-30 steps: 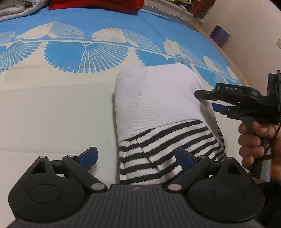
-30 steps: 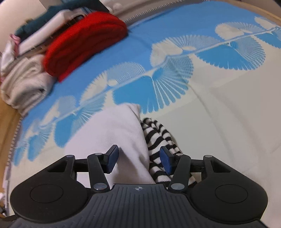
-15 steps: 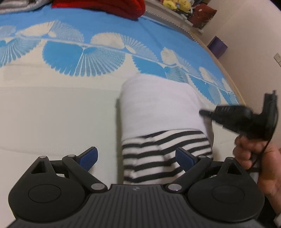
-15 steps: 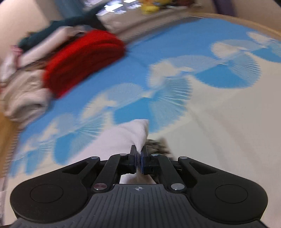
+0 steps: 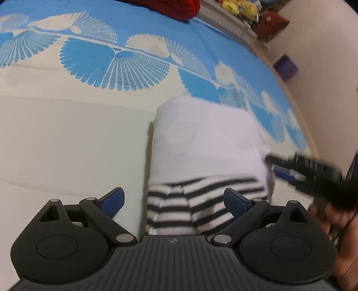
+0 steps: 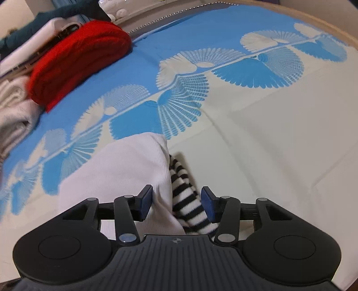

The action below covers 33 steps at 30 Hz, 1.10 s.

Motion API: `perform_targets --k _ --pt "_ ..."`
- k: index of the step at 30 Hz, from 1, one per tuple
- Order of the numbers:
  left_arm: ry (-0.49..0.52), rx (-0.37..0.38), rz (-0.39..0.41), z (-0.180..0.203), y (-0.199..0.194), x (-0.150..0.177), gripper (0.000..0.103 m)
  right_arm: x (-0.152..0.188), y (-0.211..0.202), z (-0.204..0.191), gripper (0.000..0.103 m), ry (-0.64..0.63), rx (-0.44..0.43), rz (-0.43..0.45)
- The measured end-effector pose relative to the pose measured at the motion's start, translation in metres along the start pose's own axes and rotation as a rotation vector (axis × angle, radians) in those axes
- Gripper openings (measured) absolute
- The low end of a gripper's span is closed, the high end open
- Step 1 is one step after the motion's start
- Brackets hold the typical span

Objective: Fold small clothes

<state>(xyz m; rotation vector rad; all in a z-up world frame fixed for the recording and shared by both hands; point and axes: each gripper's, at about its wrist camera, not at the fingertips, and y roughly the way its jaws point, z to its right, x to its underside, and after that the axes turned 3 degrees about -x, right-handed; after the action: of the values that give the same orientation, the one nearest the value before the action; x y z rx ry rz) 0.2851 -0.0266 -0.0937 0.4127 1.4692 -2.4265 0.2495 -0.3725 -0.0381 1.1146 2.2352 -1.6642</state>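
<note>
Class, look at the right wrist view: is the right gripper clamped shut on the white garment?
No. The right gripper stands open, its pads apart and clear of the white garment beneath.

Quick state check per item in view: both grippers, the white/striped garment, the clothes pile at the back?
left gripper: open, striped end between the fingers, not pinched
right gripper: open, jaws just opened, garment edge between, not gripped
white and striped garment: folded, flat on the bedspread
red knit: folded, in the pile

Motion-blurred right hand-held gripper (image 5: 288,172); red garment (image 5: 174,9) cut off above.
</note>
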Motion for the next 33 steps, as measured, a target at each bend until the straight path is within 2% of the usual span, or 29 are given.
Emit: perform_targets --k 2,5,8,10,12,14,16,18,19,21,22,27,30,33 --pt "-0.05 0.02 -0.009 -0.003 0.006 -0.008 0.097 0.003 -0.005 0.001 0.052 -0.027 -0.015 -0.017" --pt "-0.11 0.029 -0.048 -0.01 0.021 -0.014 0.097 0.013 0.001 -0.001 0.052 -0.105 -0.044 -0.12" --pt "-0.169 0.022 -0.096 -0.02 0.041 -0.017 0.097 0.028 0.013 -0.004 0.055 -0.231 0.033 -0.21" --pt "-0.213 0.041 -0.121 -0.025 0.052 -0.017 0.097 0.028 0.015 0.001 0.054 -0.223 0.041 -0.215" --pt "-0.254 0.075 -0.136 -0.03 0.062 -0.018 0.097 0.027 0.017 0.007 0.043 -0.184 0.039 -0.222" --pt "-0.275 0.103 -0.144 -0.031 0.069 -0.018 0.097 0.028 0.019 0.009 0.027 -0.176 0.038 -0.234" --pt "-0.265 0.125 -0.143 -0.029 0.074 -0.018 0.092 0.03 0.02 0.006 0.02 -0.176 0.03 -0.239" --pt "-0.236 0.141 -0.134 -0.025 0.074 -0.018 0.078 0.031 0.021 0.005 0.015 -0.171 0.028 -0.243" --pt "-0.217 0.133 -0.123 -0.023 0.071 -0.019 0.064 0.031 0.021 0.005 0.013 -0.158 0.025 -0.245" --pt "-0.191 0.132 -0.1 -0.019 0.063 -0.022 0.047 0.029 0.023 0.006 0.011 -0.131 0.02 -0.24" --pt "-0.178 0.136 -0.08 -0.017 0.057 -0.025 0.042 0.028 0.022 0.005 0.01 -0.12 0.015 -0.233" --pt "-0.049 0.064 0.074 -0.012 0.018 -0.043 0.04 0.023 0.023 -0.011 0.008 -0.094 -0.038 -0.185" --pt "-0.08 0.034 0.107 -0.035 0.001 -0.056 0.04 0.022 0.029 -0.033 0.007 -0.11 -0.084 -0.157" --pt "-0.101 0.008 0.12 -0.059 -0.013 -0.066 0.044 0.023 0.038 -0.066 0.007 -0.164 -0.107 -0.126"
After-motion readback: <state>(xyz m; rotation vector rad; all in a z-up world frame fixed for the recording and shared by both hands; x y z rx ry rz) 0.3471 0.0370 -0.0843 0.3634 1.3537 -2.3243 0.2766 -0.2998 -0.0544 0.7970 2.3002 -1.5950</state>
